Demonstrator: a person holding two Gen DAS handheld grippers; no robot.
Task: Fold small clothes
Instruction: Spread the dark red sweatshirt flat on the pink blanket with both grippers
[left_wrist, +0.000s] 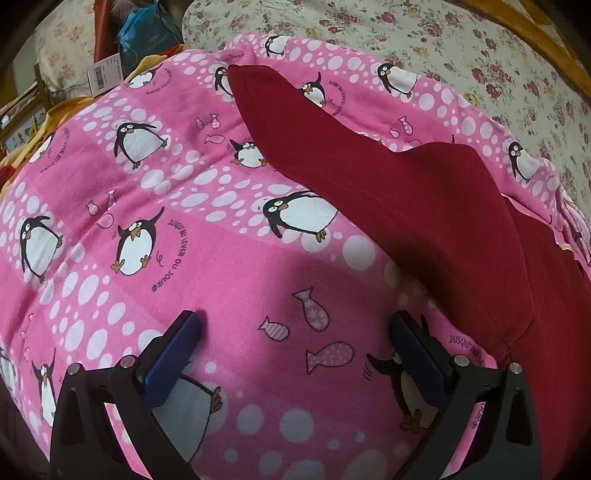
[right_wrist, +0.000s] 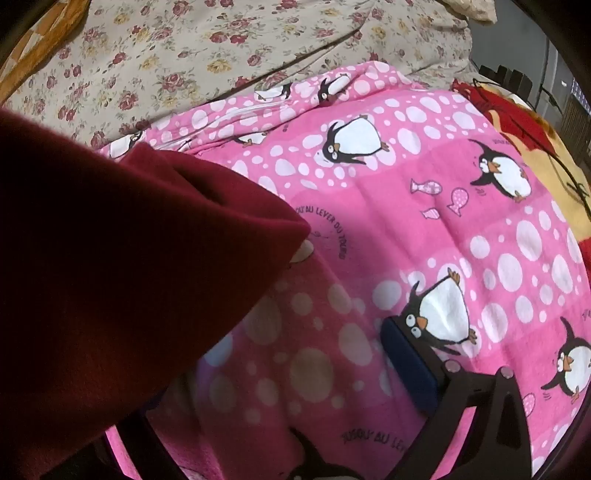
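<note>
My left gripper (left_wrist: 295, 325) hovers wide open and empty over the pink blanket (left_wrist: 221, 258); the red garment (right_wrist: 92, 277) hides my right gripper's grip.

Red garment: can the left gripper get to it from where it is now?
Probably yes. The left gripper is open over the pink penguin blanket, and the red garment lies just to its right with nothing between.

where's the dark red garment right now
The dark red garment lies on the pink penguin blanket, to the right of the open left gripper in the left wrist view; in the right wrist view it fills the left side.
</note>
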